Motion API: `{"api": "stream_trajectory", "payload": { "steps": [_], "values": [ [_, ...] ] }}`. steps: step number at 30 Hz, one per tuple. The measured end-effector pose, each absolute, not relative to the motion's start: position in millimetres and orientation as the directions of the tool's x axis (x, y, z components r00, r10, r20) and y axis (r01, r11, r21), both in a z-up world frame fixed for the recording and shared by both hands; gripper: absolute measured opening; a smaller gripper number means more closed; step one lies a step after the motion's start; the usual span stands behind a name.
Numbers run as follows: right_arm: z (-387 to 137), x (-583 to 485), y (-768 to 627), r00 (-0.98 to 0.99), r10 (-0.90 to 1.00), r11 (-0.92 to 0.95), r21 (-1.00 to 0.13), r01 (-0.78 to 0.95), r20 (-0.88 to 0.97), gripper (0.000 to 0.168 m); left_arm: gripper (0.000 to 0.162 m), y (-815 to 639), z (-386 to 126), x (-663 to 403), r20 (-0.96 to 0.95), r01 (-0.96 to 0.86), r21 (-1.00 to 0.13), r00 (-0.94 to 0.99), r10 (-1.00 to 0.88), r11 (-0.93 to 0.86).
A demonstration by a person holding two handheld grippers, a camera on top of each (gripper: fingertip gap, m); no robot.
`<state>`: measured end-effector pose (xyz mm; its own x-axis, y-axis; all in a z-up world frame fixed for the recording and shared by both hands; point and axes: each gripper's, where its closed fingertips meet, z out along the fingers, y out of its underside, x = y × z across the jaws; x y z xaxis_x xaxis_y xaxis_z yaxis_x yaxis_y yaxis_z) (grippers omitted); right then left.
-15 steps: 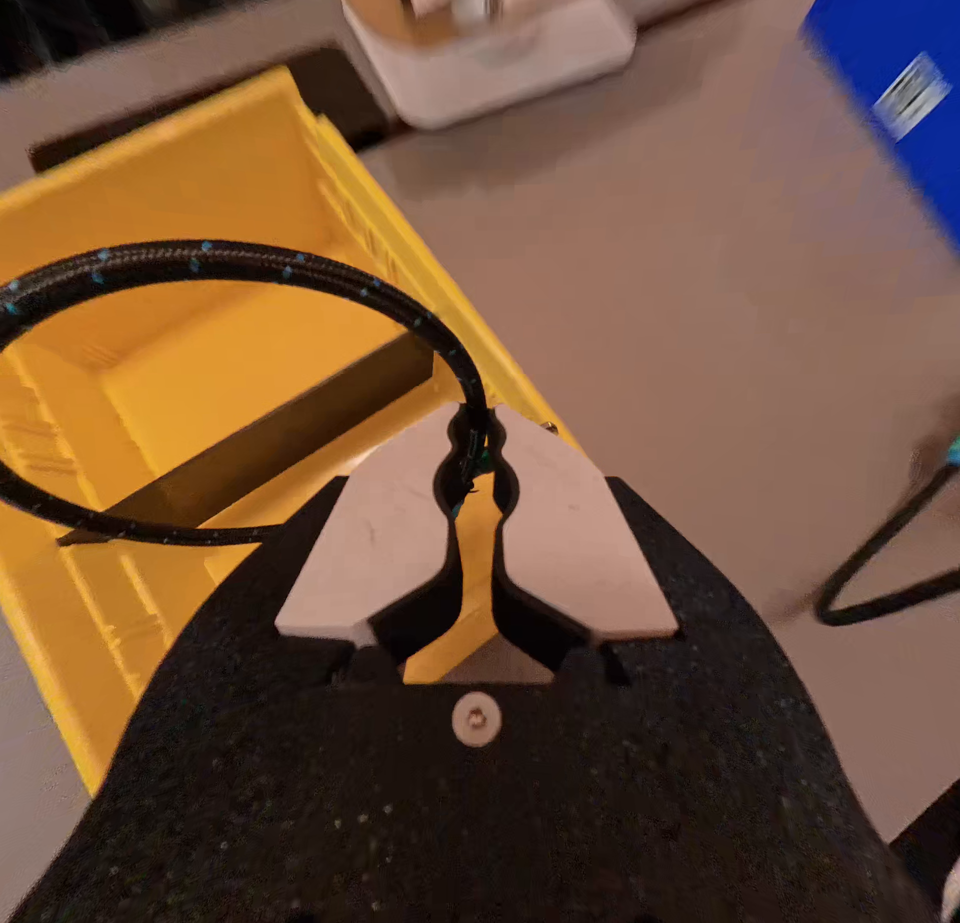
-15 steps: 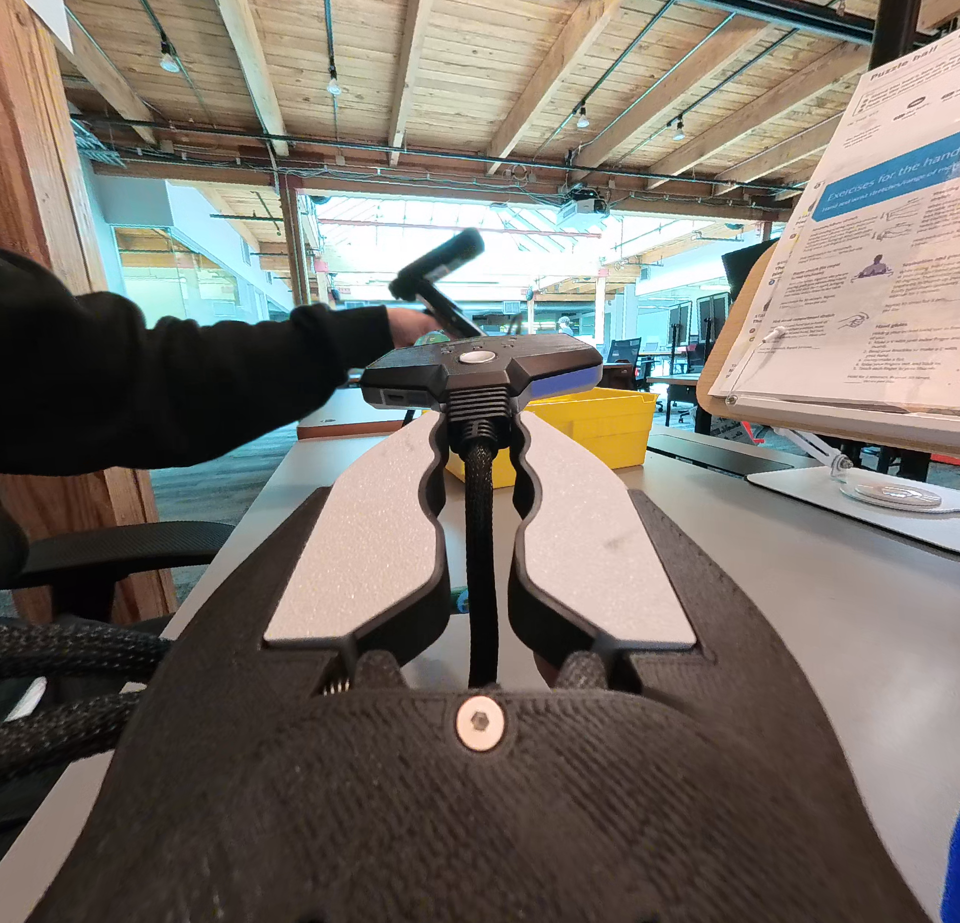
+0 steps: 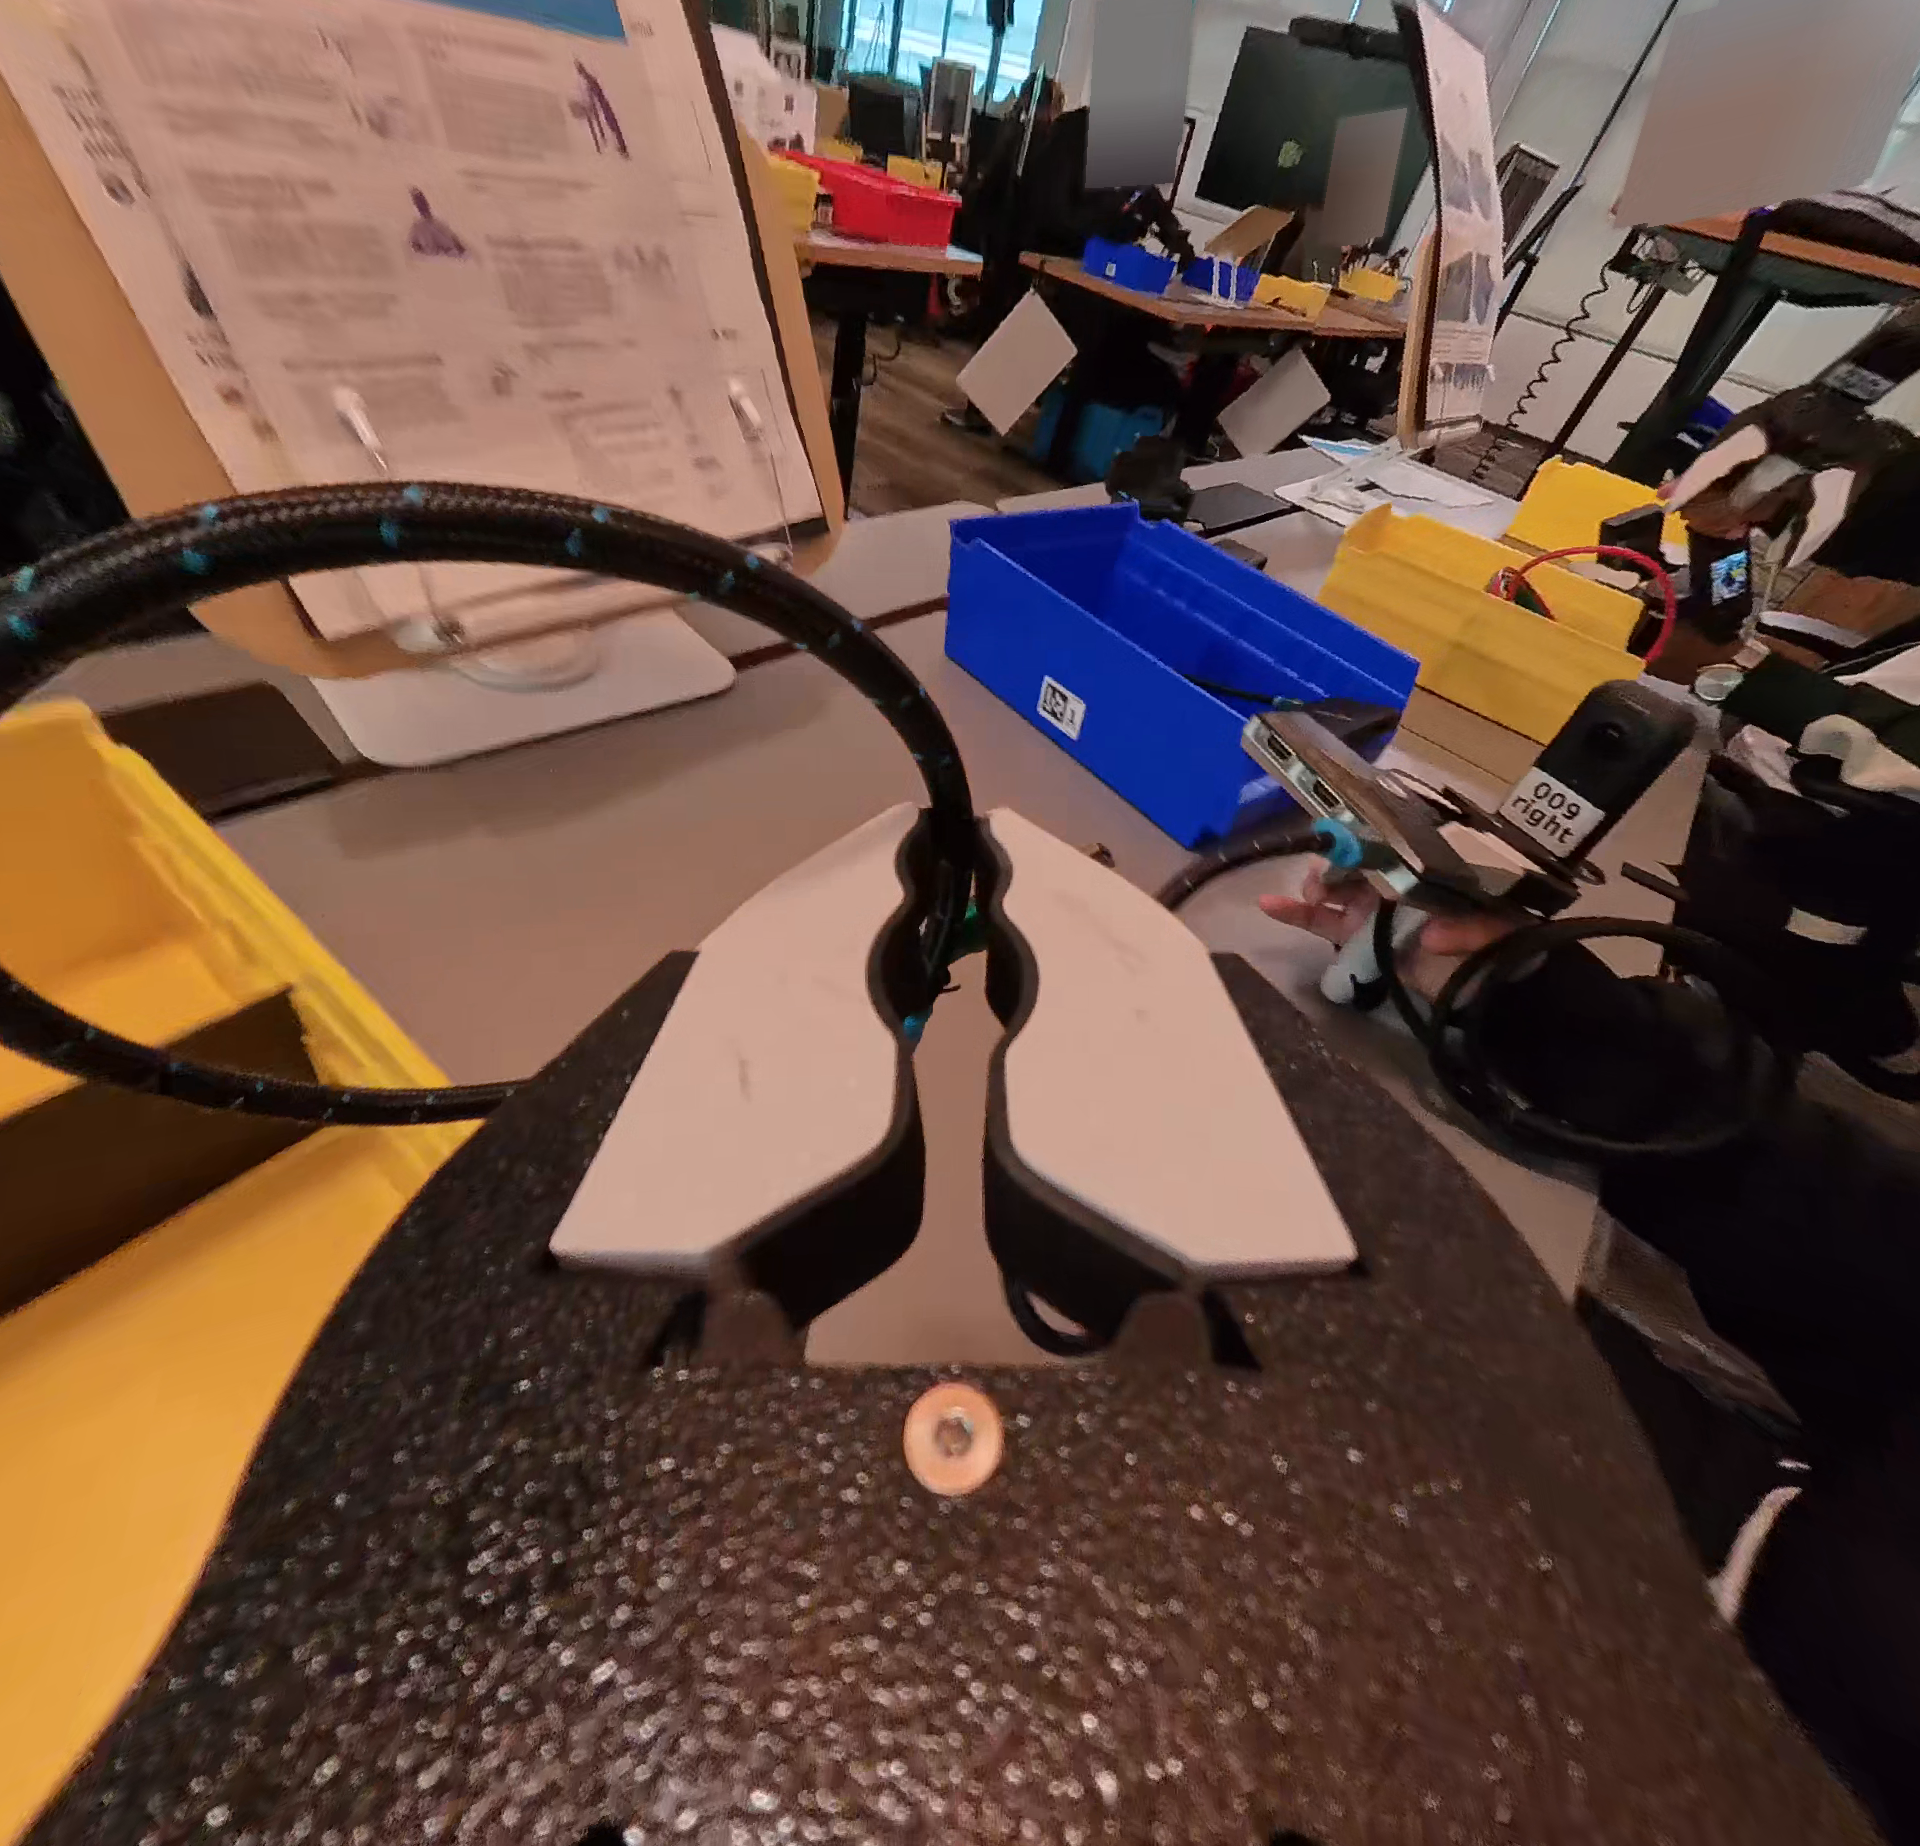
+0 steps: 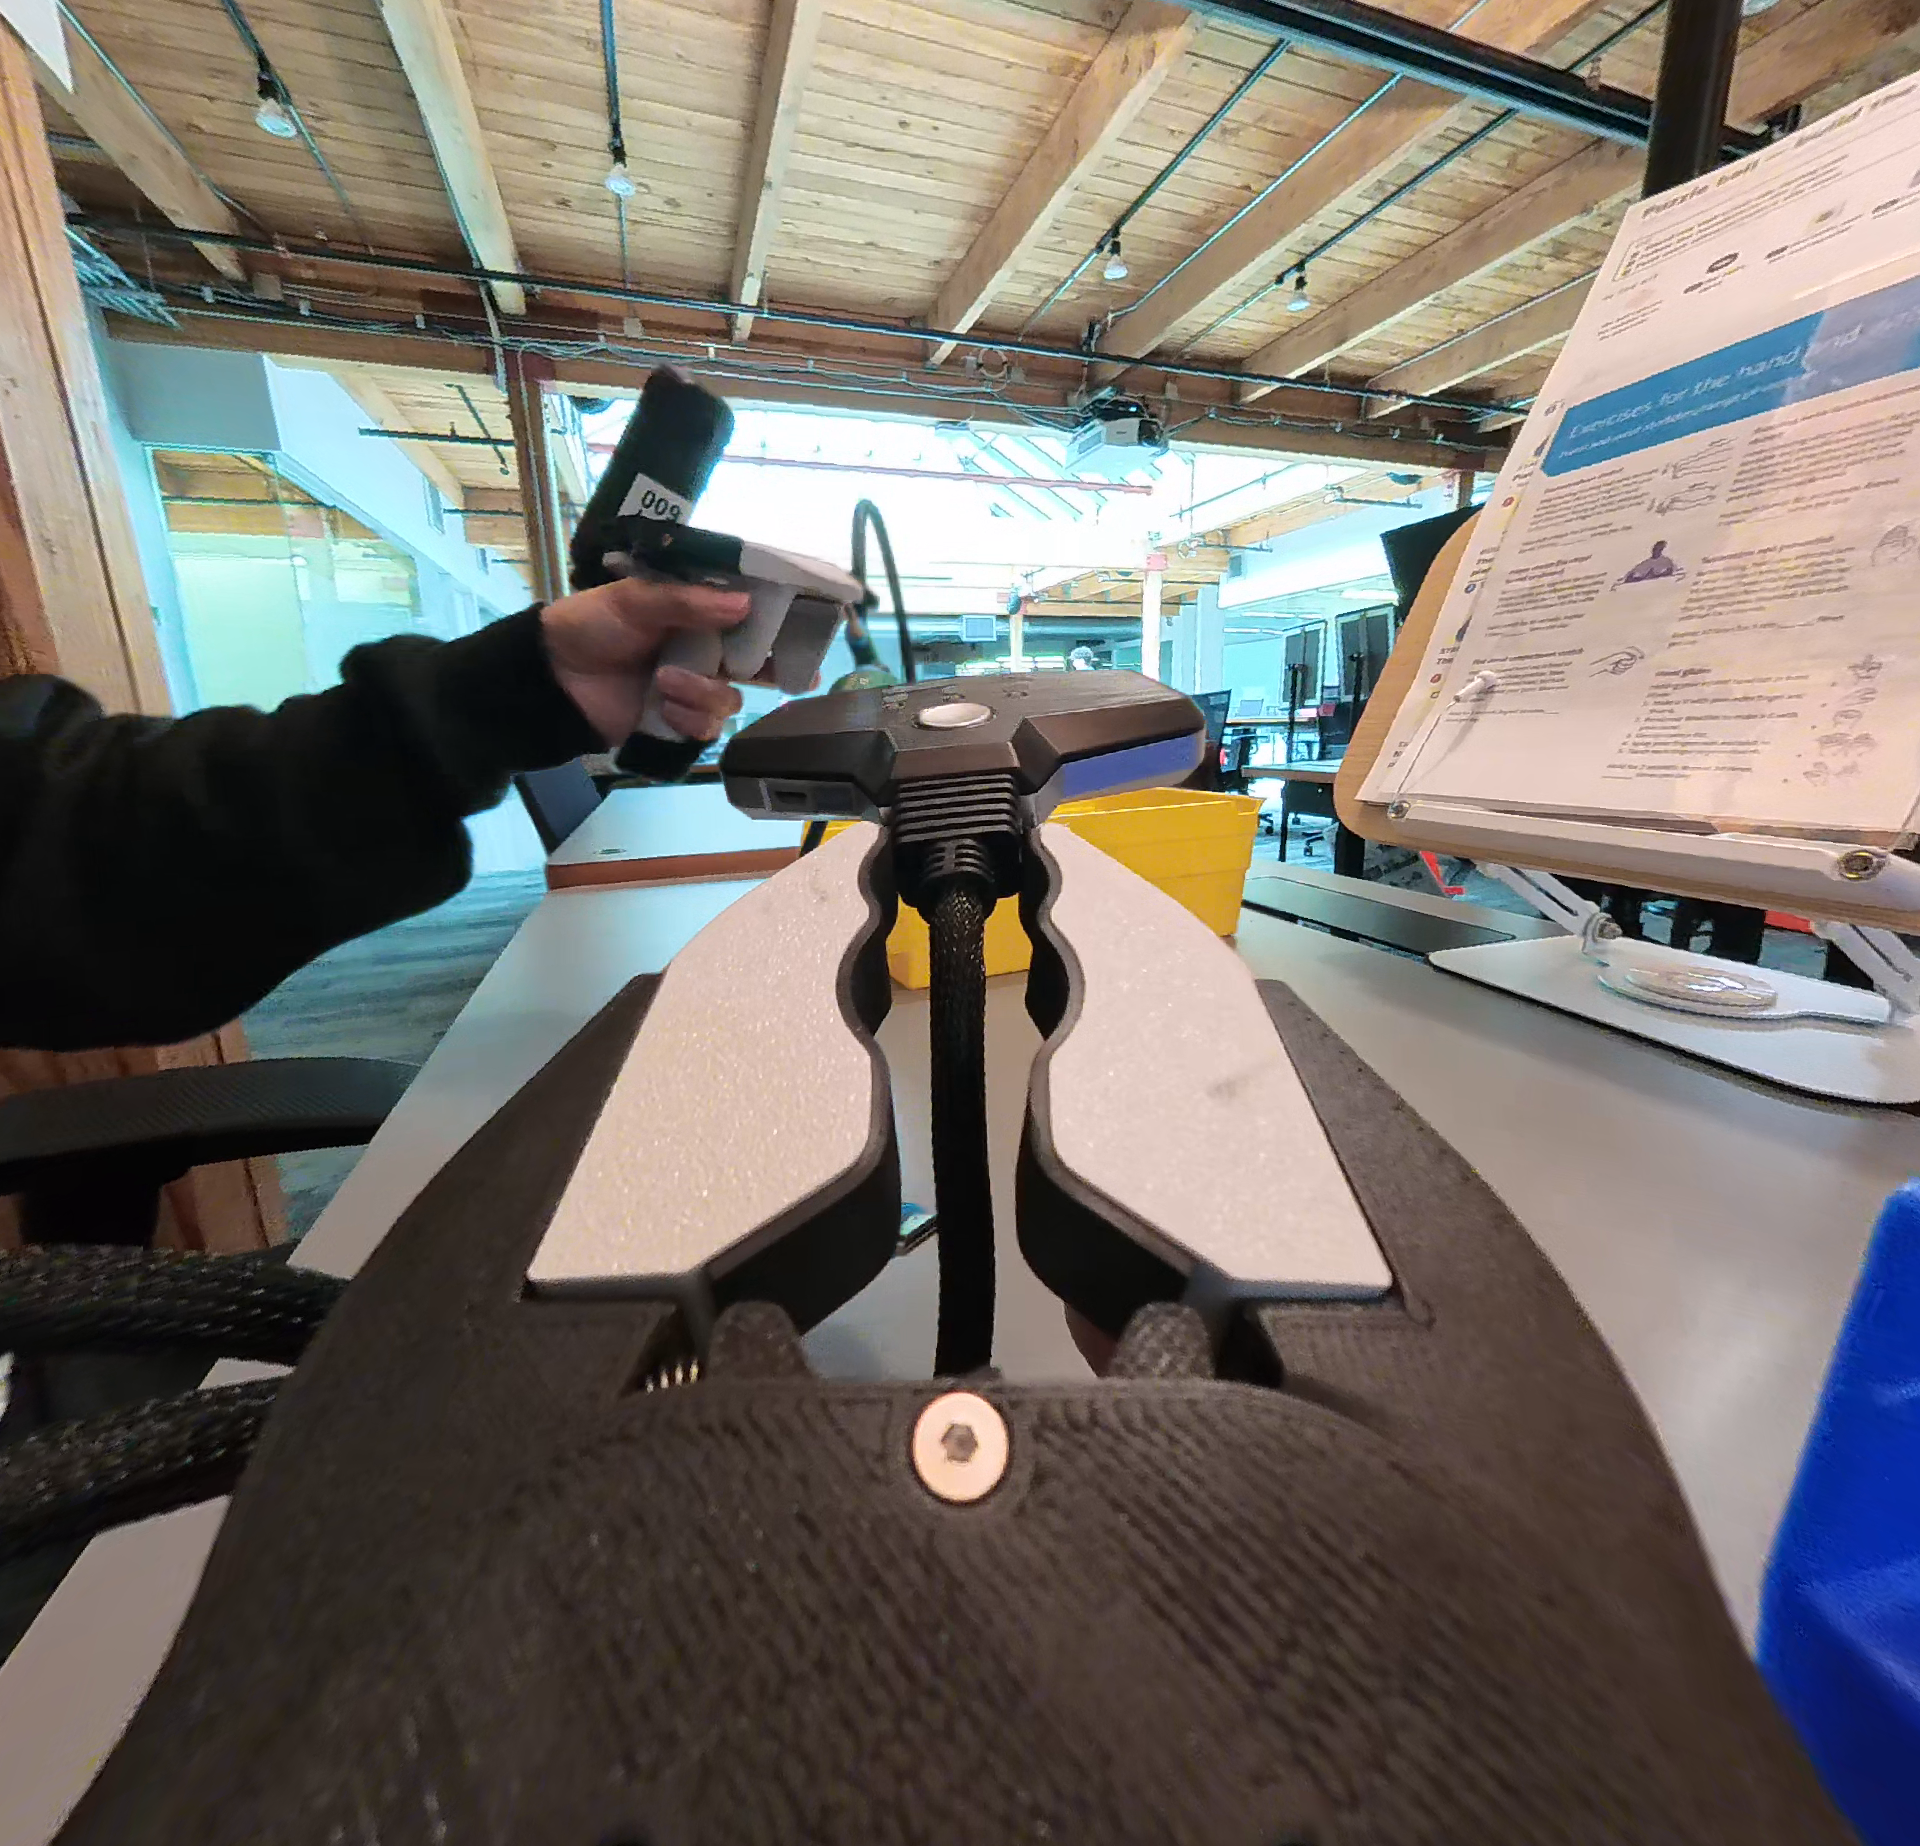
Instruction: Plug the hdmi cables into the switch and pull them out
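The left gripper (image 3: 951, 887) is closed on the end of a black braided cable (image 3: 665, 549), which loops up and round over the yellow bin (image 3: 156, 965) at the table's left edge. The right gripper (image 4: 956, 866) is clamped on the ribbed neck of the black switch (image 4: 961, 731), held above the grey table (image 4: 1558, 1173), its own cable (image 4: 961, 1121) trailing back between the fingers. A blue bin (image 3: 1091, 674) sits near the table's far edge, beside a document stand (image 3: 416, 290).
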<state>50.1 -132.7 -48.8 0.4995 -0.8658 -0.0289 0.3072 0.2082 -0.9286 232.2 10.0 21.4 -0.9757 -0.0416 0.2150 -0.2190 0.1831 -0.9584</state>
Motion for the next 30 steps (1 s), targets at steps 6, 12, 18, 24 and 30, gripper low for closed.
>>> {"api": "stream_trajectory", "payload": {
  "steps": [6, 12, 18, 24, 30],
  "values": [
    [-44, 39, -135, 0.534, -0.845, 0.221, -0.919, 0.328, -0.012, 0.022, 0.006, 8, 2, 216, 0.261, -0.273, -0.95, -0.961, -0.093, 0.154],
    [-41, 32, -147, 0.507, -0.862, 0.208, -0.913, 0.35, -0.002, 0.022, 0.006, 21, -33, 215, -0.052, 0.032, -0.997, -0.936, -0.349, 0.064],
    [-40, 24, -159, 0.495, -0.869, 0.217, -0.908, 0.358, -0.012, 0.022, 0.009, 27, -96, 186, -0.505, 0.393, -0.855, -0.781, -0.367, 0.338],
    [-44, 28, -167, 0.44, -0.898, 0.195, -0.919, 0.343, -0.026, 0.022, 0.014, 25, -143, 157, -0.416, 0.254, -0.818, -0.881, -0.225, 0.516],
    [-45, 30, -169, 0.427, -0.904, 0.193, -0.921, 0.339, -0.032, 0.022, 0.06, 41, -176, 103, 0.016, 0.013, -0.665, -0.999, 0.032, 0.747]
  ]
}}
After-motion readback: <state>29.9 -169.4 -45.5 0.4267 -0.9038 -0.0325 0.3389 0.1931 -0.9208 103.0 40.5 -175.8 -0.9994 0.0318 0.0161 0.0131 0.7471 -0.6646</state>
